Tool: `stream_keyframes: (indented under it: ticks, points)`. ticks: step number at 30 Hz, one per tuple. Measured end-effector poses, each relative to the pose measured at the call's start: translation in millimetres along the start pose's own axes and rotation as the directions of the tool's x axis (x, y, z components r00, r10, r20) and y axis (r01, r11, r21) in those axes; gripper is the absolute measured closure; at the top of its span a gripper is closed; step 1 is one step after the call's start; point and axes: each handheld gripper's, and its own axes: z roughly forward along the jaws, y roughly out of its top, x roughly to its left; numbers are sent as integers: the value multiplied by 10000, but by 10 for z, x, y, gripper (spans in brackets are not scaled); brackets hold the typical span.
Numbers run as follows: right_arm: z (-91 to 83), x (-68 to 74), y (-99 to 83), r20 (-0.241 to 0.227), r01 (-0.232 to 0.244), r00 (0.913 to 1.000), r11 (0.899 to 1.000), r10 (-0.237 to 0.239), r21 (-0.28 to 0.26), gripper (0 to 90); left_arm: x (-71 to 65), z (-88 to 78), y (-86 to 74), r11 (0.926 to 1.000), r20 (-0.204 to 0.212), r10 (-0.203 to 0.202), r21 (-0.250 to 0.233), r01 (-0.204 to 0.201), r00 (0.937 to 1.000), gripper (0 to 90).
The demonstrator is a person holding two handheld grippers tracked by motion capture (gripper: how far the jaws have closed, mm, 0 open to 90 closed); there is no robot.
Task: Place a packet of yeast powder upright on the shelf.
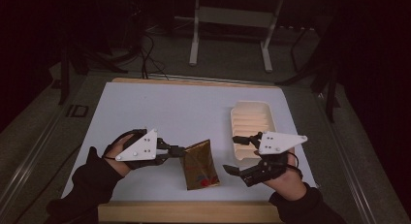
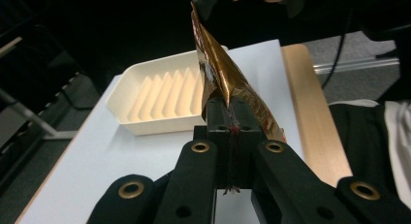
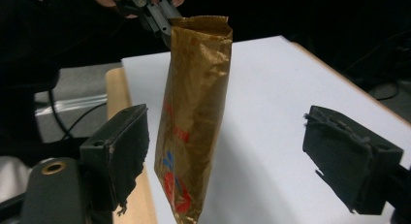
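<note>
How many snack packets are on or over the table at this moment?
1. The gold packet hangs at the table's near edge, its top corner pinched by the left gripper, left of the cream tray; none seen inside that tray.

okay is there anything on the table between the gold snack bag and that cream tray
Nothing visible. The gold snack bag hangs from the left gripper, shut on its top edge, and only bare white table lies between it and the cream tray. The open right gripper hovers beside that gap.
</note>
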Motion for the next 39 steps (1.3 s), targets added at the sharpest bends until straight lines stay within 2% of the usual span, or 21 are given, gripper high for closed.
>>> stream_keyframes:
  ticks: [9, 17, 19, 24, 25, 26, 27, 29, 30, 34, 35, 37, 39]
  points:
    - [235, -28, 79, -752, -4, 9972, 9980, 52, 637, 166, -28, 26, 62, 9993, 328, 370, -107, -367, 9988, 900]
    - [360, -30, 151, -1417, 193, 9899, 9941, -41, 1065, 240, -52, 80, 113, 9986, 521, 517, -117, -512, 9973, 900]
    - [396, -23, 159, -1533, 321, 9881, 9922, -134, 1202, 311, -58, 89, 120, 9987, 481, 509, -112, -505, 9975, 900]
    - [464, -31, 151, -1981, 247, 9802, 9897, 37, 1410, 435, -60, 96, 125, 9986, 372, 490, -201, -483, 9981, 900]
    - [464, -31, 151, -1981, 247, 9802, 9897, 37, 1410, 435, -60, 96, 125, 9986, 372, 490, -201, -483, 9981, 900]
    - [485, -38, 149, -2196, 247, 9755, 9867, 114, 1610, 501, -70, 97, 139, 9984, 366, 519, -233, -511, 9980, 900]
    - [485, -38, 149, -2196, 247, 9755, 9867, 114, 1610, 501, -70, 97, 139, 9984, 366, 519, -233, -511, 9980, 900]
    - [503, -37, 156, -2353, 326, 9719, 9831, 109, 1802, 559, -78, 105, 149, 9983, 382, 533, -252, -523, 9978, 900]
    - [509, -34, 162, -2446, 433, 9696, 9802, 55, 1935, 564, -85, 112, 149, 9983, 381, 526, -253, -517, 9979, 900]
    - [534, -31, 176, -2529, 832, 9673, 9676, -209, 2384, 701, -103, 141, 153, 9985, 477, 528, -168, -521, 9975, 900]
    - [540, -42, 174, -2594, 876, 9655, 9658, -220, 2441, 710, -109, 144, 154, 9985, 454, 531, -161, -524, 9976, 900]
    - [543, -60, 166, -2650, 1007, 9636, 9664, -355, 2367, 735, -107, 149, 154, 9988, 411, 479, -90, -476, 9980, 898]
    - [547, -69, 162, -2514, 1117, 9666, 9658, -509, 2340, 755, -105, 158, 148, 9991, 294, 430, -36, -429, 9986, 895]
